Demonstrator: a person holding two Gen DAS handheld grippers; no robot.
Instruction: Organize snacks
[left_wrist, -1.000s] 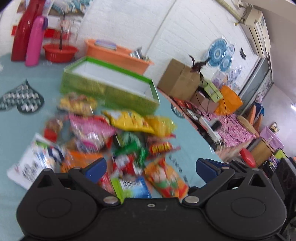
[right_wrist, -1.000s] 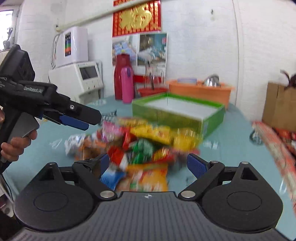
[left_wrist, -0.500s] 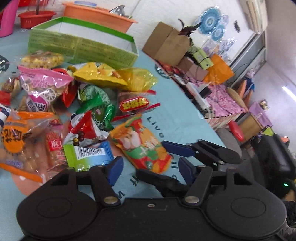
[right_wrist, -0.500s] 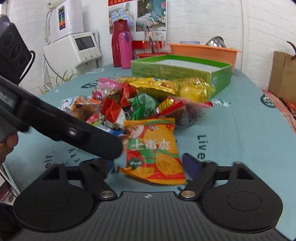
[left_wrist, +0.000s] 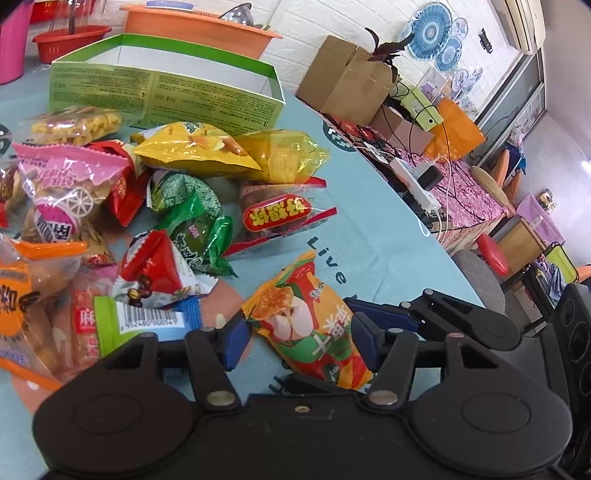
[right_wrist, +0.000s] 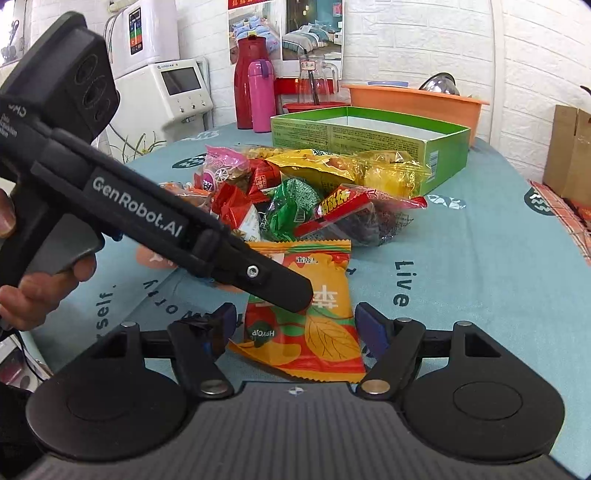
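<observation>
The left gripper (left_wrist: 300, 345) is standing with its blue-padded jaws partly apart, and they have just been closing in around the orange, red and green foil snack packet (left_wrist: 314, 330) that is lying flat on the pale blue printed tablecloth (left_wrist: 373, 236); the pads are sitting just beside the packet's two long edges, and I cannot tell whether they are pressing on it yet. The right gripper (right_wrist: 295, 328) is straddling the near end of the same packet (right_wrist: 325, 332) from the opposite side, its jaws standing wide with a gap showing at each pad, gripping nothing. In the right wrist view the black arm of the left gripper (right_wrist: 273, 282) is reaching in from the left across the packet, with the person's hand (right_wrist: 40, 284) wrapping its handle. Just beyond the tips of both tongs the heap of mixed snack bags (left_wrist: 122, 206) is spreading out, among them a red triangular pouch (left_wrist: 159, 266), a crumpled green wrapper (left_wrist: 192, 221), a clear bag with a red label (left_wrist: 277, 216), a pink-topped bag (left_wrist: 59, 184) and a yellow crisp bag (left_wrist: 199, 147). Further ahead, past the heap, the open green cardboard box (left_wrist: 166, 92) is sitting with its white inside showing, and behind it an orange plastic basin (left_wrist: 199, 29) is standing by the white brick wall
</observation>
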